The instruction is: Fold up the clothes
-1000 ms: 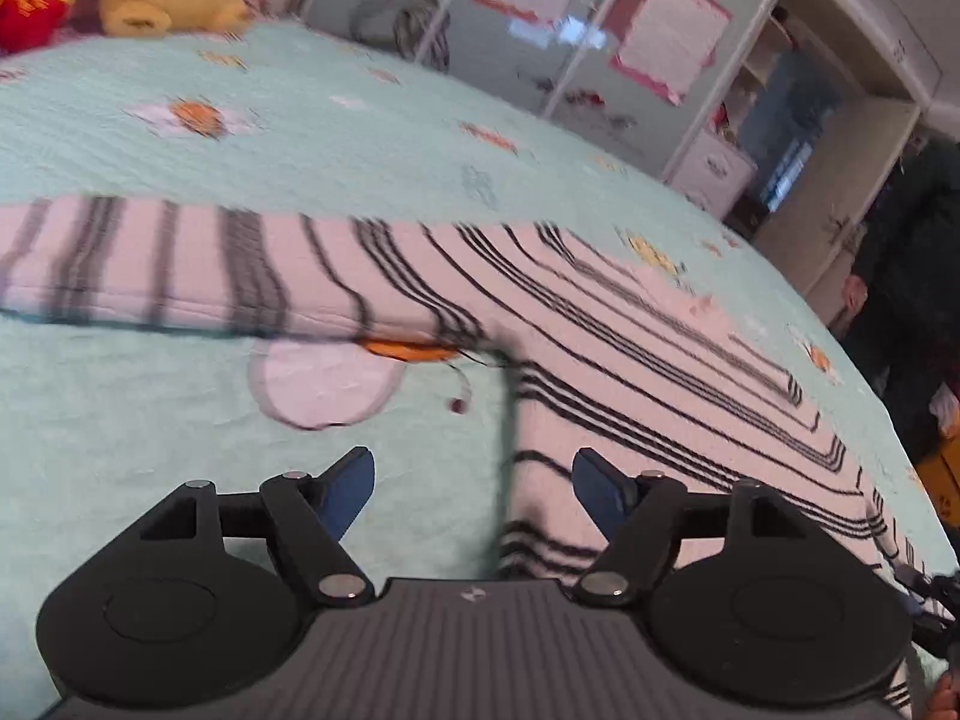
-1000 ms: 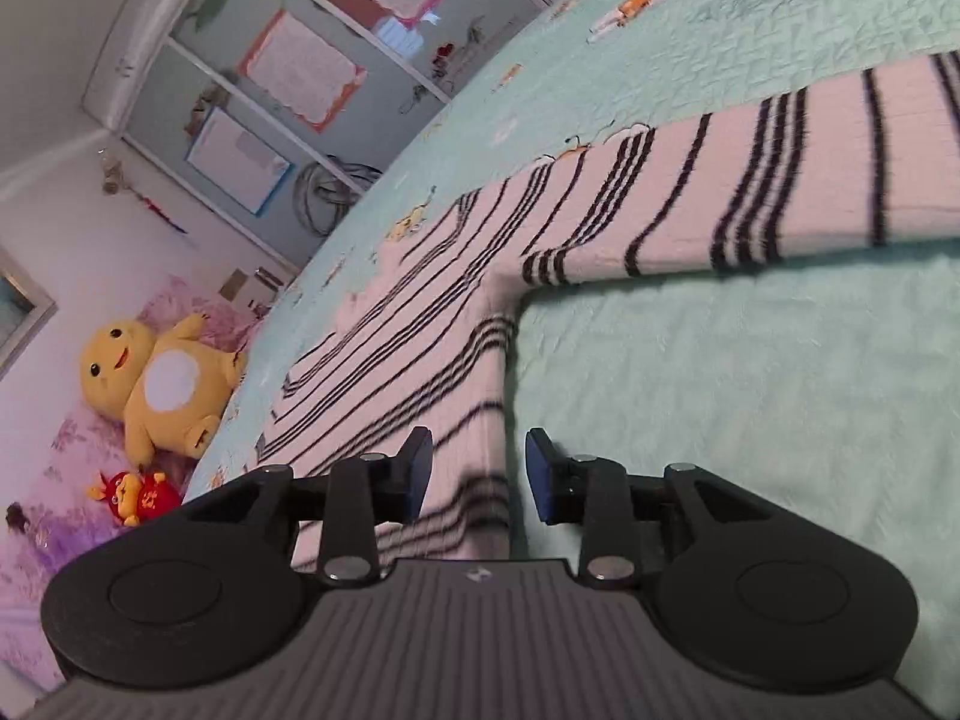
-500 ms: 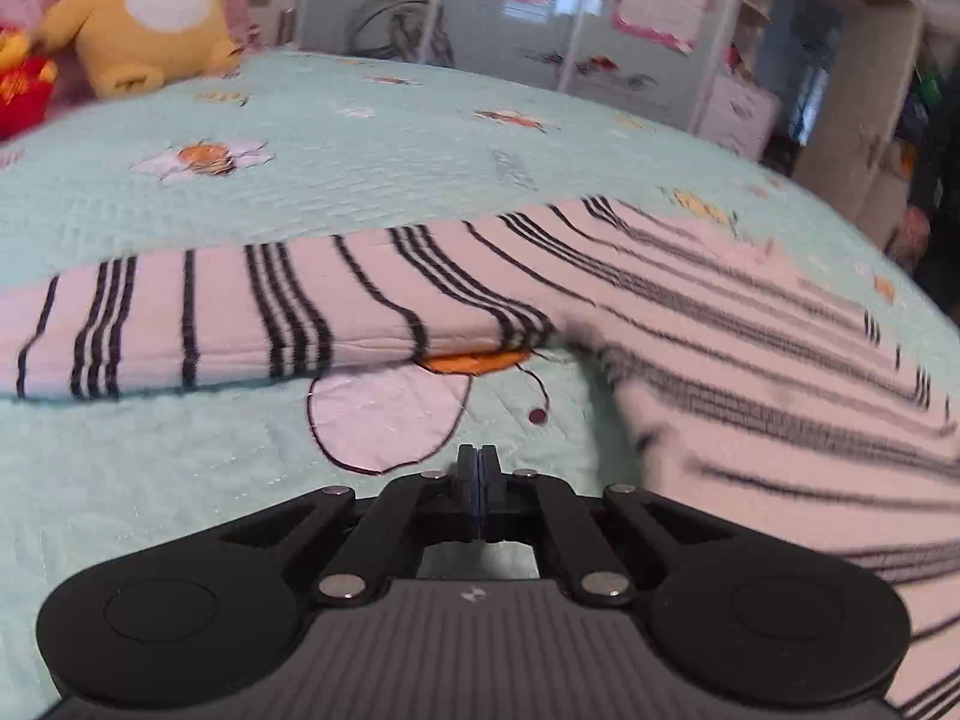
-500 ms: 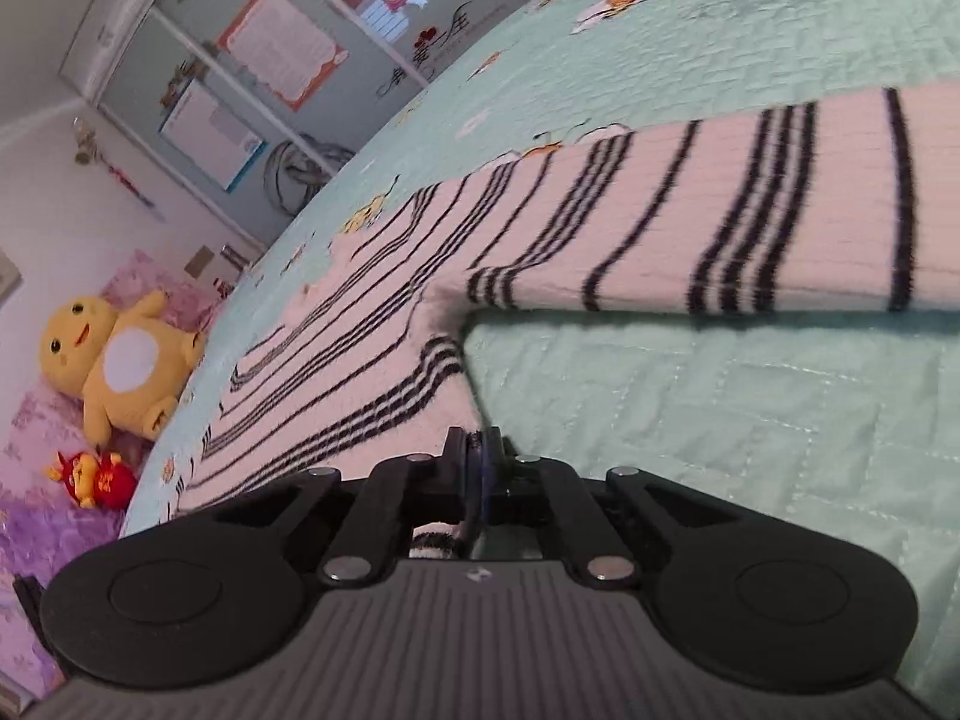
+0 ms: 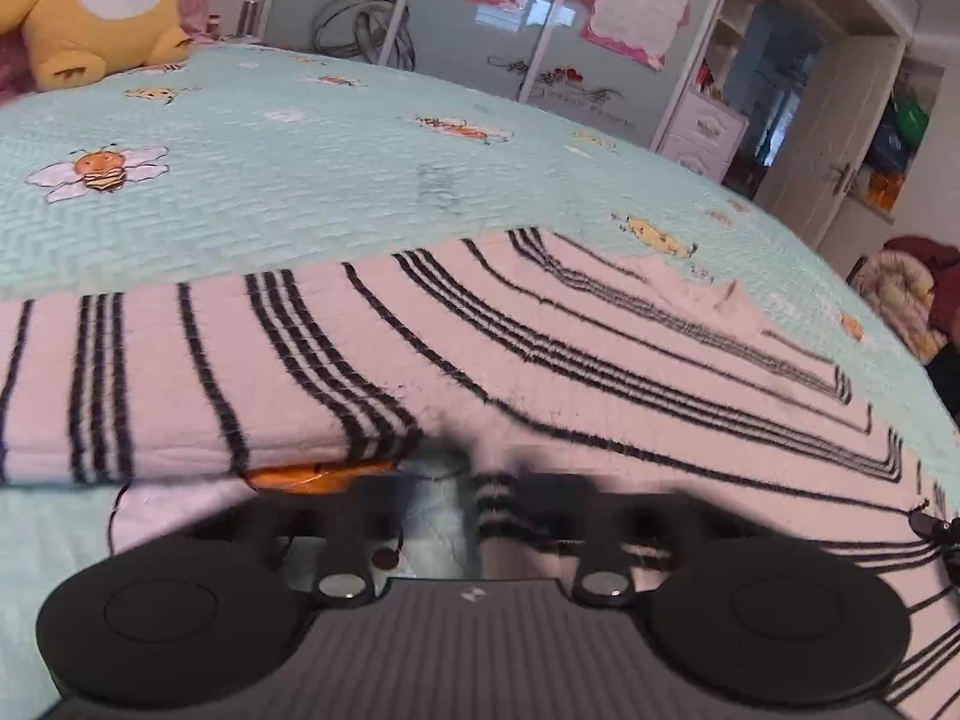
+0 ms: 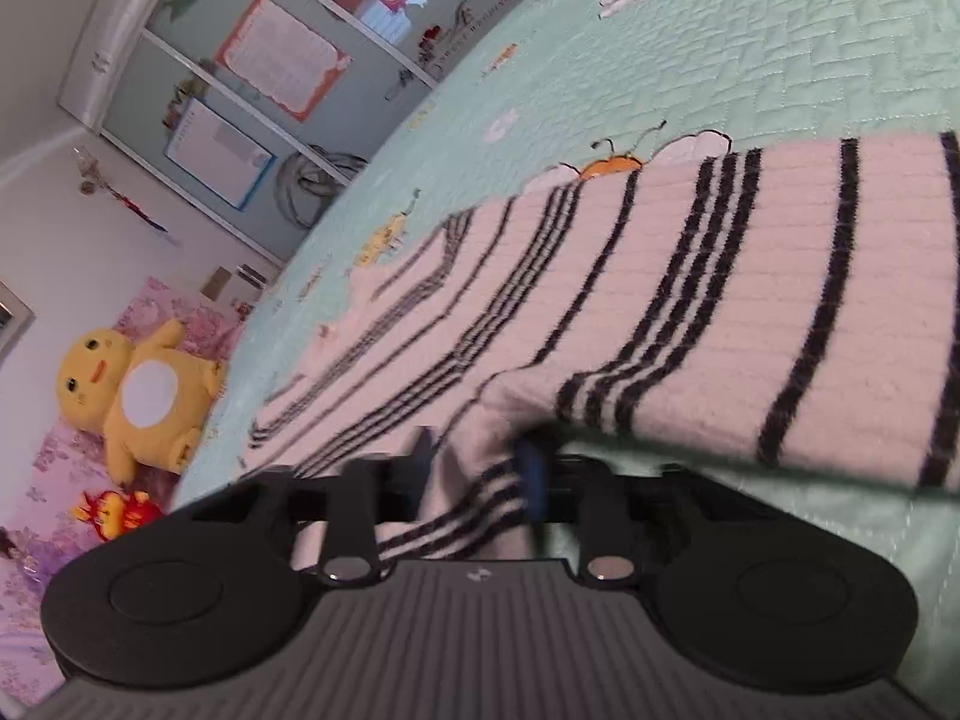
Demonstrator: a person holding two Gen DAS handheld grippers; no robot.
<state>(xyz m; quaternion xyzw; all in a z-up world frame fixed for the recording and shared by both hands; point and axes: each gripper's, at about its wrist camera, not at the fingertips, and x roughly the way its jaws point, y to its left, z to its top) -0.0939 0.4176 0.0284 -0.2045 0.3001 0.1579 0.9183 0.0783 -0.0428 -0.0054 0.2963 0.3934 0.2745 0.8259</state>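
A pale pink sweater (image 5: 480, 348) with thin black stripes lies spread flat on a mint green bedspread (image 5: 300, 168) printed with bees. One sleeve stretches to the left in the left wrist view. My left gripper (image 5: 462, 480) is low at the armpit corner, open and blurred, with the sweater's side edge between its fingers. In the right wrist view the sweater (image 6: 720, 276) fills the middle, its other sleeve running right. My right gripper (image 6: 477, 456) is open at that armpit, with a fold of striped cloth lying between its blue fingertips (image 6: 531, 468).
A yellow plush toy (image 5: 102, 0) sits at the head of the bed, with a small red toy (image 6: 114, 510) beside it. Wardrobe doors with posters (image 5: 498, 0) stand behind the bed. A doorway (image 5: 840, 138) and a heap of clothes (image 5: 912, 294) are at right.
Both grippers were open one second ago, shut half a second ago, and have opened again. Both have moved forward, closer to the sweater's armpits.
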